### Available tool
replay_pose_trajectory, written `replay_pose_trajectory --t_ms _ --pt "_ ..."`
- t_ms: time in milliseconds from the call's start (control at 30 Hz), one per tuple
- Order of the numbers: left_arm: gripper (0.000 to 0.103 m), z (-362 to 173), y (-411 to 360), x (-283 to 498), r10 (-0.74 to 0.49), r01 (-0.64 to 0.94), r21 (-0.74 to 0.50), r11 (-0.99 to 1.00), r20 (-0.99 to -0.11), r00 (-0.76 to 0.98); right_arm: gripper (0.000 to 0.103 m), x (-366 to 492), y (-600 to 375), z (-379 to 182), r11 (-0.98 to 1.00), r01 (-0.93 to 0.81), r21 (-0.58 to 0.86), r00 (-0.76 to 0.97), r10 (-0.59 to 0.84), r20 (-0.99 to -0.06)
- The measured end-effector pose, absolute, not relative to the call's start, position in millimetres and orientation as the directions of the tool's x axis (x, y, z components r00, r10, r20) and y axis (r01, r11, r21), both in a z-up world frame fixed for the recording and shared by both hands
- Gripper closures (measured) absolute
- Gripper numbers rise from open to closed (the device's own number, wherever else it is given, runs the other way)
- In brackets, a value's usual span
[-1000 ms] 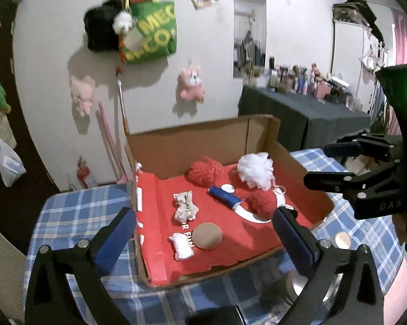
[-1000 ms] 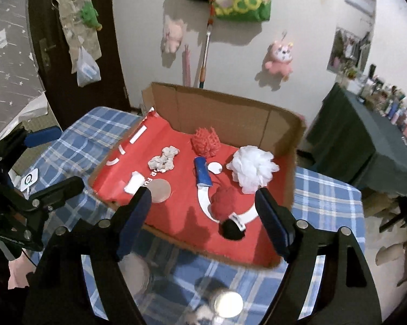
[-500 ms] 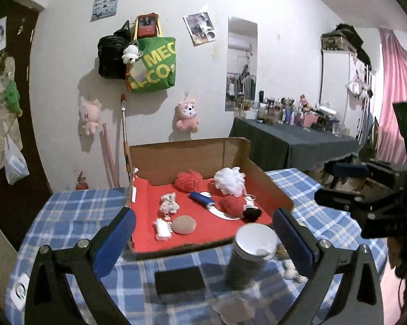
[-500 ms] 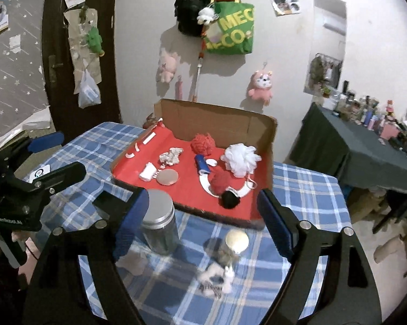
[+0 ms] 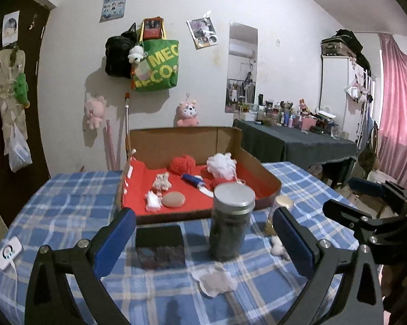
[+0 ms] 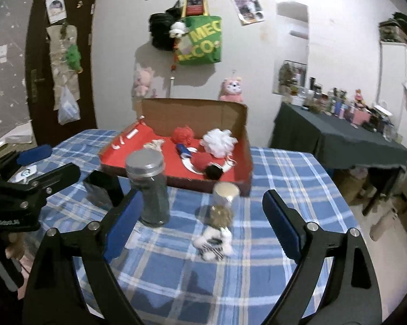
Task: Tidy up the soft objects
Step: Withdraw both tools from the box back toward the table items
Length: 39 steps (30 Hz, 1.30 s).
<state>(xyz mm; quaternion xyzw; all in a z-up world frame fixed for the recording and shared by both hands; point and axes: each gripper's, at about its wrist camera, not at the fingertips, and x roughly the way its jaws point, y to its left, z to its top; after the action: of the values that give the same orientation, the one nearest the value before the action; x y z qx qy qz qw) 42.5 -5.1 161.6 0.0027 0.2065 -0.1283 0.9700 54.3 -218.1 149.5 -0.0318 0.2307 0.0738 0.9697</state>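
Both grippers have pulled back from the cardboard box since the earlier frames, so the near stretch of table now shows.

From the left wrist, the left gripper [image 5: 203, 233] hangs with its blue pads wide apart and nothing between them, above the blue plaid tablecloth [image 5: 67, 203]. Ahead stand a dark jar with a metal lid [image 5: 231, 222], a black phone [image 5: 160, 237] and a crumpled white cloth [image 5: 217, 281]. The cardboard box [image 5: 260, 168] holds a red pom [image 5: 182, 164] and a white pom [image 5: 221, 163].

From the right wrist, the right gripper [image 6: 200, 224] has just been opening; its tongs stand apart and empty. A small plush toy [image 6: 214, 241] lies on the cloth between them, beside a little capped jar [image 6: 225, 193].
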Motion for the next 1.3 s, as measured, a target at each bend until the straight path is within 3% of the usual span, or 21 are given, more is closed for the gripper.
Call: replay_pose_trajectory --t_ms 300,800,1067,1200,1233,1300 --pt "0.000 112 -14 39 -0.209 0.207 -0.055 0.977 -0.450 0.868 0.013 52 -233 95 0.997 -0.074 0.008 0.876 0.069 -0.477" --pt "0.000 56 -22 62 -0.201 0.206 -0.060 0.977 -0.593 0.780 0.013 86 -244 46 0.996 -0.083 0.032 0.780 0.085 -0.620" --pt "0.000 42 -25 88 -0.173 0.203 -0.034 0.979 -0.673 0.720 0.013 127 -235 31 0.988 -0.144 -0.052 0.681 0.060 -0.730" --pt "0.011 36 -28 98 -0.197 0.235 -0.045 0.971 -0.711 0.676 0.014 141 -232 29 0.983 -0.159 -0.087 0.658 0.040 -0.752" --pt "0.017 33 -28 102 -0.214 0.249 -0.060 0.967 -0.726 0.653 0.016 143 -231 28 0.982 -0.174 -0.077 0.650 0.056 -0.758" --pt "0.027 30 -28 104 -0.223 0.255 -0.072 0.964 -0.738 0.637 0.049 142 -230 26 0.976 -0.214 -0.036 0.634 0.111 -0.765"
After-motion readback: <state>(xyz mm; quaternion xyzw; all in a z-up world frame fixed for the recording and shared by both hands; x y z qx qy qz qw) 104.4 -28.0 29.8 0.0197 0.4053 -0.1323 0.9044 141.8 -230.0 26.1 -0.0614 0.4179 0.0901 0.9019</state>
